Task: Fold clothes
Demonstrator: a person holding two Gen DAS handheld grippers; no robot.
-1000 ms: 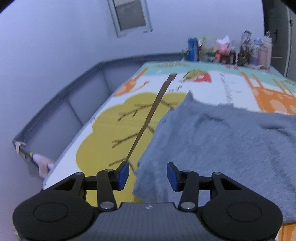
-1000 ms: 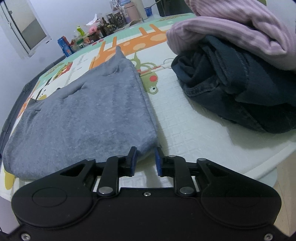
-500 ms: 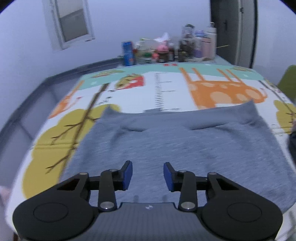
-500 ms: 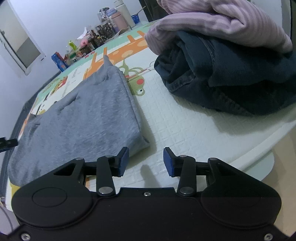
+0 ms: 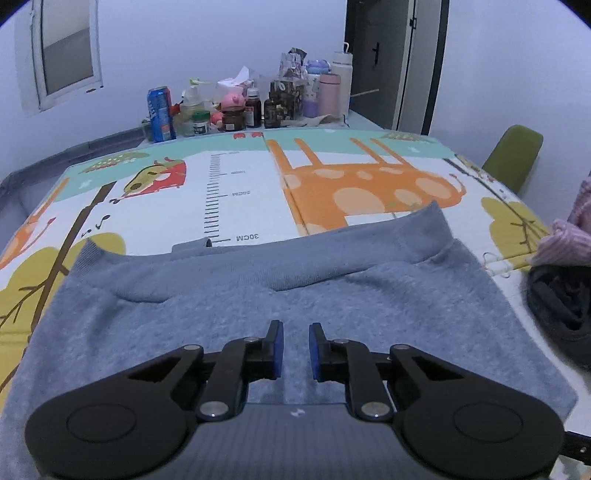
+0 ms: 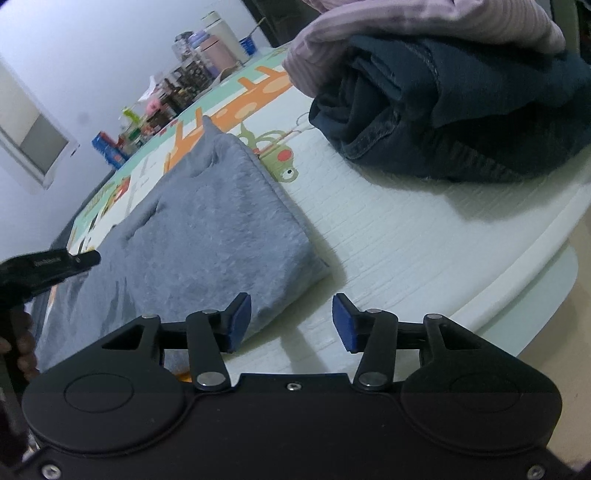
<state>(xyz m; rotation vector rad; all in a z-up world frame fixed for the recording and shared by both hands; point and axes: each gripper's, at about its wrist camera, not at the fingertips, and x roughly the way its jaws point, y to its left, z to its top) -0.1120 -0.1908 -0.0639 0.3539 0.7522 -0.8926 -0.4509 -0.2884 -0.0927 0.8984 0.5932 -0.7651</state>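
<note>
Purple striped garment (image 5: 574, 236) cropped at edge

Grey fleece garment (image 5: 369, 295) lies flat on the mat, its ribbed band at the far edge; near corner folded.

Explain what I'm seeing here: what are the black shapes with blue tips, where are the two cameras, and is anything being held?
Each black shape is a hand-held two-finger gripper with its own camera looking forward along the fingers. The left gripper is over a grey garment spread on a cartoon mat; its fingers are closing with a narrow gap, pinching nothing. The right gripper sits at the garment's near corner, fingers opening, empty. A dark garment under a pink striped one is piled beside it. Bottles stand at the far end.
</note>
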